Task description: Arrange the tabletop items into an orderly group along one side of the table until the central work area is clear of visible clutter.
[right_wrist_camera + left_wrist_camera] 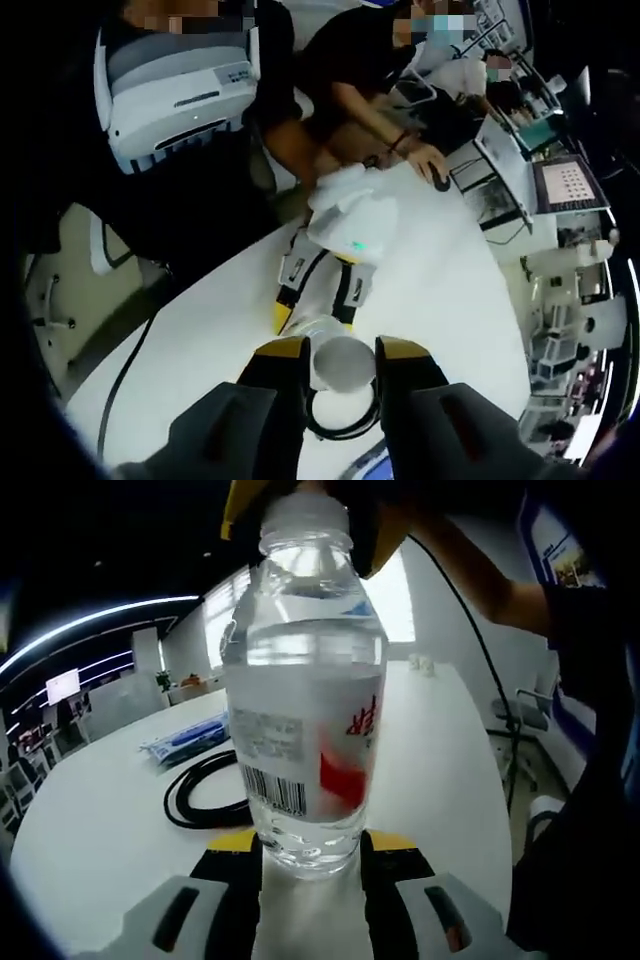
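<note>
Clear water bottle (305, 680) | base between left gripper (310, 870) jaws | right gripper (340, 365) clamps cap

The left gripper view faces the water bottle (305, 680) level and close; the right gripper view looks steeply down onto its cap (340, 362), center-bottom.

bottle (305, 680) cap hidden, label text blurred — unreadable
</note>
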The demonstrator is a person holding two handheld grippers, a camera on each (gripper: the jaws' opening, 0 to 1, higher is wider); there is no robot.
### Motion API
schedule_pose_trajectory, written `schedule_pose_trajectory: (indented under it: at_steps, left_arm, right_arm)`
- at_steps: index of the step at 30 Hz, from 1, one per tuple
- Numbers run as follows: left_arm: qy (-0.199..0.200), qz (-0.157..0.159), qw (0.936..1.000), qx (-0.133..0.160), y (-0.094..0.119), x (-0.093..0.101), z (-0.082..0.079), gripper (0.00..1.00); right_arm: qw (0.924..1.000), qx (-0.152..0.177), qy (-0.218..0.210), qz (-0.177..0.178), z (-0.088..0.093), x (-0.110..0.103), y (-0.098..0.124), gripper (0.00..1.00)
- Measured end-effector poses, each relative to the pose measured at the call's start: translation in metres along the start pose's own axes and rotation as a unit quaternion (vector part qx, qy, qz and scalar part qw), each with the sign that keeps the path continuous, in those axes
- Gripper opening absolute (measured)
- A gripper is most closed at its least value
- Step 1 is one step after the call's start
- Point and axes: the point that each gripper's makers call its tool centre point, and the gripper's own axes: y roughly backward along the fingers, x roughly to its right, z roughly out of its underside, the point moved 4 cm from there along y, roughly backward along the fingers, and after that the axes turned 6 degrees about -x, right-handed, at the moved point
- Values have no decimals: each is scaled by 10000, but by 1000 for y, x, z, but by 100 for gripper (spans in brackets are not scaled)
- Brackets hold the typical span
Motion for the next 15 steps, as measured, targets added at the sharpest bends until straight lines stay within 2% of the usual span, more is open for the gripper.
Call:
schedule_pose_trajectory:
  at_steps: [2,3,4,8,10,15]
  left_arm:
    - [20,-5,10000,-4,0,-1,1,37]
    - [26,-5,10000,-7,-1,-1,1,37]
    - [46,-8,10000,-14,-1,-2,2,37]
    - [52,-11,10000,-12,-2,-3,4,37]
    - [40,1,10000,-3,-3,-3,4,37]
    - [36,27,10000,-2,-3,-3,4,36]
  right_arm:
    - [9999,44,-64,90,0,3,-2,24]
    - [9996,99,-227,164,1,4,-3,24]
    - [9983,94,-502,269,4,7,-4,24]
    - [9961,34,-765,431,17,12,-4,24]
    - [9951,182,-871,429,15,12,-4,24]
    - [9947,162,-806,616,17,14,-3,24]
